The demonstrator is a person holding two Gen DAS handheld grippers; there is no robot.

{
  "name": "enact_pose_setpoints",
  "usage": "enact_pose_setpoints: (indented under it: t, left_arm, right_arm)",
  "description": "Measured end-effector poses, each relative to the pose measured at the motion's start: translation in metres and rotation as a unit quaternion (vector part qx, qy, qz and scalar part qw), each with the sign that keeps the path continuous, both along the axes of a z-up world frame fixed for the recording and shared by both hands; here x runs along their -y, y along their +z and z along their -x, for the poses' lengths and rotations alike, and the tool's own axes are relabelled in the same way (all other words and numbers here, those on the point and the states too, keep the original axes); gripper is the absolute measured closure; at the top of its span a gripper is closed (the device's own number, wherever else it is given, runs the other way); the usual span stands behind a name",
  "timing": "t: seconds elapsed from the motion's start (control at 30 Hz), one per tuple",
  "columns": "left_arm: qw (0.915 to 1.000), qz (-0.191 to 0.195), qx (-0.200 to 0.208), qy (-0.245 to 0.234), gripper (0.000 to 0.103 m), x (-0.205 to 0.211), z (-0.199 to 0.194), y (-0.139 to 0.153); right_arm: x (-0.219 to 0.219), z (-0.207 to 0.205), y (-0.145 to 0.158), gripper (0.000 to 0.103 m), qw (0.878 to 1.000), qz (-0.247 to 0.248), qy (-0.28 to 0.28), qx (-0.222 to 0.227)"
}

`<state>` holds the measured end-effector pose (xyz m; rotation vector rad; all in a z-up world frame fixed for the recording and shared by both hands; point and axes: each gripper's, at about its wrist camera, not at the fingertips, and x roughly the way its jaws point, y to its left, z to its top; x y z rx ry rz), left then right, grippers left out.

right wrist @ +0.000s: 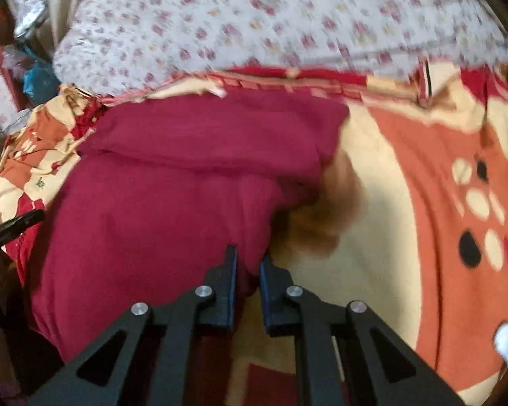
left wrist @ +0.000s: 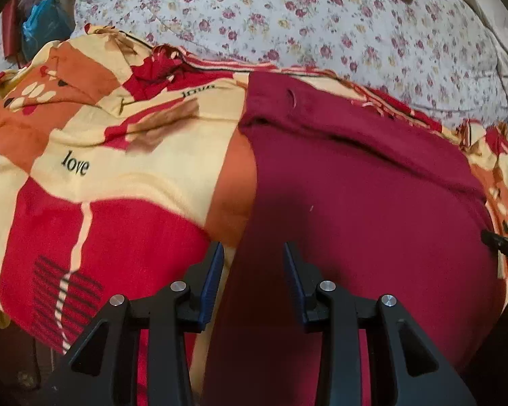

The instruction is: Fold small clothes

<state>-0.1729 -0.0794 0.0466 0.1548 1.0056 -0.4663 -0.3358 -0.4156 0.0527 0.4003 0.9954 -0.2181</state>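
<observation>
Maroon knit fabric fills the middle of both views: the small dark-red garment (left wrist: 372, 196) lies spread on a bed, over a soft blanket patterned in red, orange and cream blocks (left wrist: 94, 142), with a white quilt sprigged with small pink flowers (left wrist: 288, 20) beyond it. A fold already runs across the garment's far part, where one layer lies doubled over the other, so you look to be partway through, about to make another fold. Your left gripper (left wrist: 252, 253) hovers released over the garment's left edge, jaws wide apart with nothing between them. Your right gripper (right wrist: 249, 264) has its jaws drawn close at the garment's right near edge, with maroon cloth between them; it looks clenched on that edge, though blur makes this uncertain. The knit looks limp and thick, so the next move likely calls for pinching both layers cleanly and carrying the edge across evenly, or it will sag and bunch.
</observation>
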Motion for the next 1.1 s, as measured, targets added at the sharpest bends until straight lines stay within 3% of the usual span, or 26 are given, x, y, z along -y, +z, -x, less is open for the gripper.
enact_pose_setpoints:
  t: [0.17,0.37,0.53,0.7,0.9,1.1]
  left_arm:
    - [0.9999,-0.003,-0.011,0.01,0.088,-0.009,0.008,-0.004]
    - [1.0,-0.004,-0.006,0.006,0.088,-0.014,0.019,-0.001]
    - [1.0,-0.008,-0.001,-0.004,0.088,-0.016,0.031,0.004]
    - [0.9998,-0.013,-0.011,-0.01,0.088,-0.024,0.042,0.003]
    - [0.999,-0.018,-0.041,-0.002,0.088,-0.048,0.053,-0.005]
    - [0.9975,-0.025,-0.065,-0.011,0.088,-0.058,0.069,-0.018]
  right_arm:
    - [0.001,0.012,0.004,0.084,0.999,-0.029,-0.011,0.012]
    - [-0.017,0.038,0.018,0.06,0.999,-0.024,0.024,0.009]
    - [-0.038,0.062,0.017,0.057,0.997,-0.043,0.059,-0.002]
    - [-0.058,0.084,0.005,0.041,0.995,-0.064,0.08,-0.019]
    - [-0.08,0.099,-0.024,0.034,0.988,-0.086,0.106,-0.069]
    - [-0.097,0.102,-0.033,0.025,0.986,-0.099,0.113,-0.077]
